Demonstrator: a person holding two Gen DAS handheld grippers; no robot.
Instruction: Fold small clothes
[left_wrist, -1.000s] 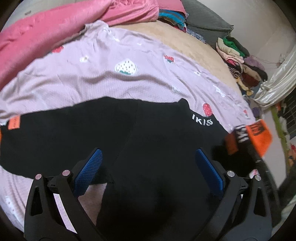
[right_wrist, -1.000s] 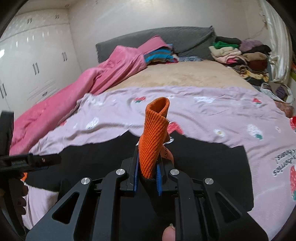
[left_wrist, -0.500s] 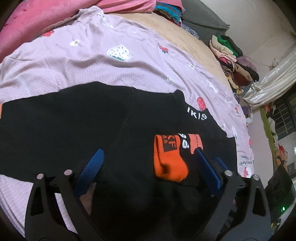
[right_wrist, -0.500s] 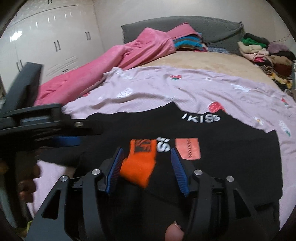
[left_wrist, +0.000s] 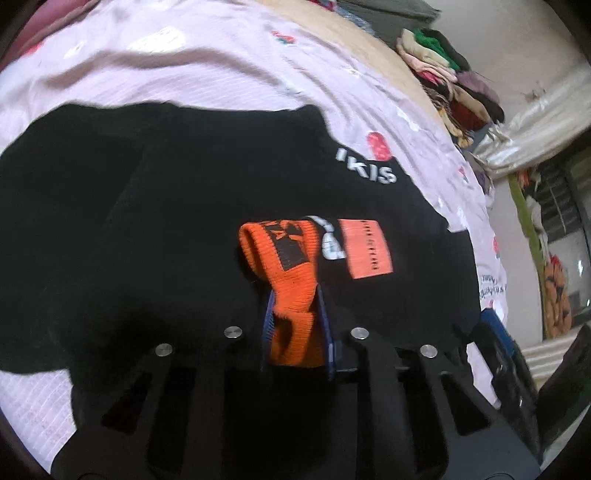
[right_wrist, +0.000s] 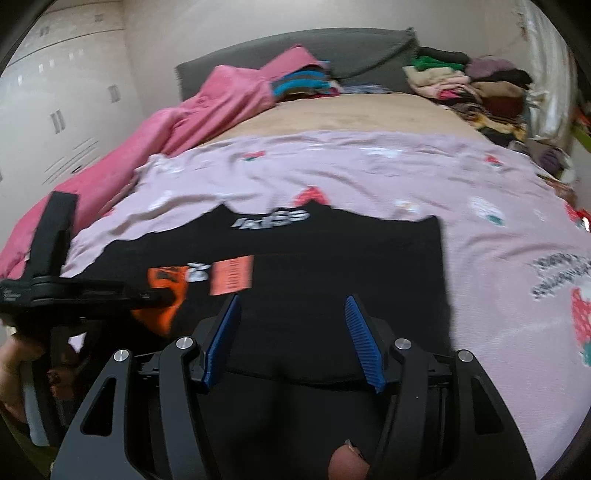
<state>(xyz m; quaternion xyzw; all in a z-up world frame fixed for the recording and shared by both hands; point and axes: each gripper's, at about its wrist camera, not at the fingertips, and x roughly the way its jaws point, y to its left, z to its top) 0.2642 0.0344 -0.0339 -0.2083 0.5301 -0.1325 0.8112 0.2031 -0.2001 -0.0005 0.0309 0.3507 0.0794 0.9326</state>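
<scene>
My left claw (left_wrist: 295, 325) is closing, pinching the orange cuff (left_wrist: 291, 266) of the black garment (left_wrist: 155, 221) on the bed's lilac strawberry sheet (right_wrist: 369, 173). Right claw (right_wrist: 291, 336) spread, opening, empty. Pink blanket (right_wrist: 207, 107) at 11 o'clock, clothes pile (right_wrist: 469, 81) at 1.

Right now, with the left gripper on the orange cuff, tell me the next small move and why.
Probably lift the left gripper a little and draw the orange cuff across the black garment to finish the fold. Its jaws are closing with the cuff between the pads, while the right gripper is opening with nothing between its fingers, so only the left can carry the cuff.
</scene>
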